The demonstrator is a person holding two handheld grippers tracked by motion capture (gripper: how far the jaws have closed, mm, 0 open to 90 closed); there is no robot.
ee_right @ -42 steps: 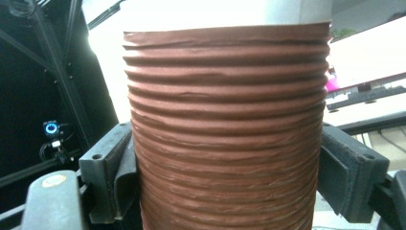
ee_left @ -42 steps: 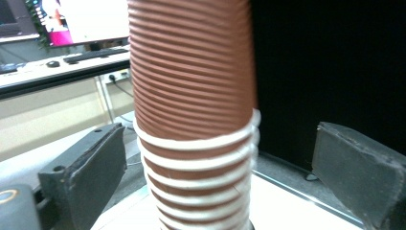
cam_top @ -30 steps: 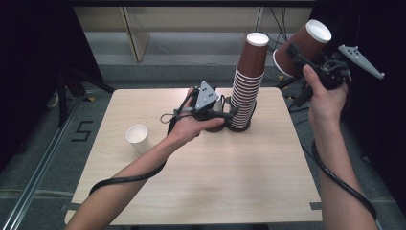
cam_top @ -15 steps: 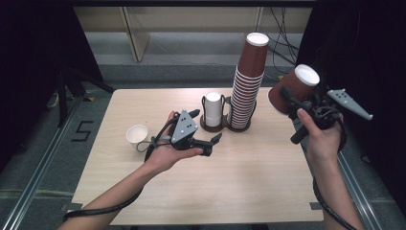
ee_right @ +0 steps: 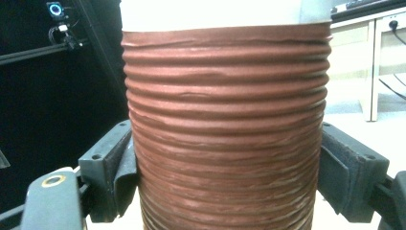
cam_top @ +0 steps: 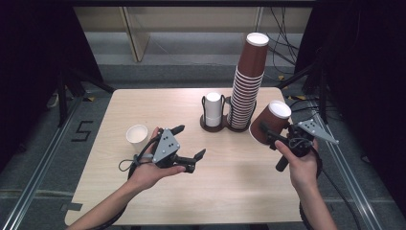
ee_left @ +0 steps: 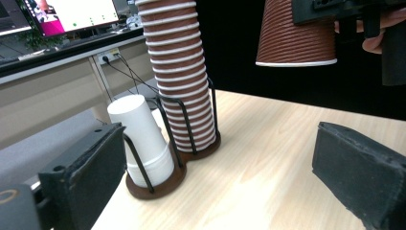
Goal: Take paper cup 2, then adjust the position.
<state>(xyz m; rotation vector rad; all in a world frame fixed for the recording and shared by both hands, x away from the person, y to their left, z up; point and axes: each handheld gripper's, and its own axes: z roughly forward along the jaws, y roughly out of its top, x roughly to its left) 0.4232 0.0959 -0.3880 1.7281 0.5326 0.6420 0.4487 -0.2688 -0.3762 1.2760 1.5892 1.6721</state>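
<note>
Brown cup [cam_top: 269, 125] in right claw [cam_top: 266, 130]; left claw [cam_top: 188, 142] empty

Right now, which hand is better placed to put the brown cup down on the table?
The right. Its gripper already clamps the brown cup above the table. The left gripper is open and empty.

a pale wooden tabletop [cam_top: 143, 103] with rounded corners stands on a grey floor [cam_top: 43, 143] (a "5" [cam_top: 81, 130] is marked beyond its left edge). black curtains [cam_top: 28, 57] hang at both sides. beyond the far edge, beige cabinets [cam_top: 191, 19]; lit monitors [ee_left: 72, 14] sit on a desk.
</note>
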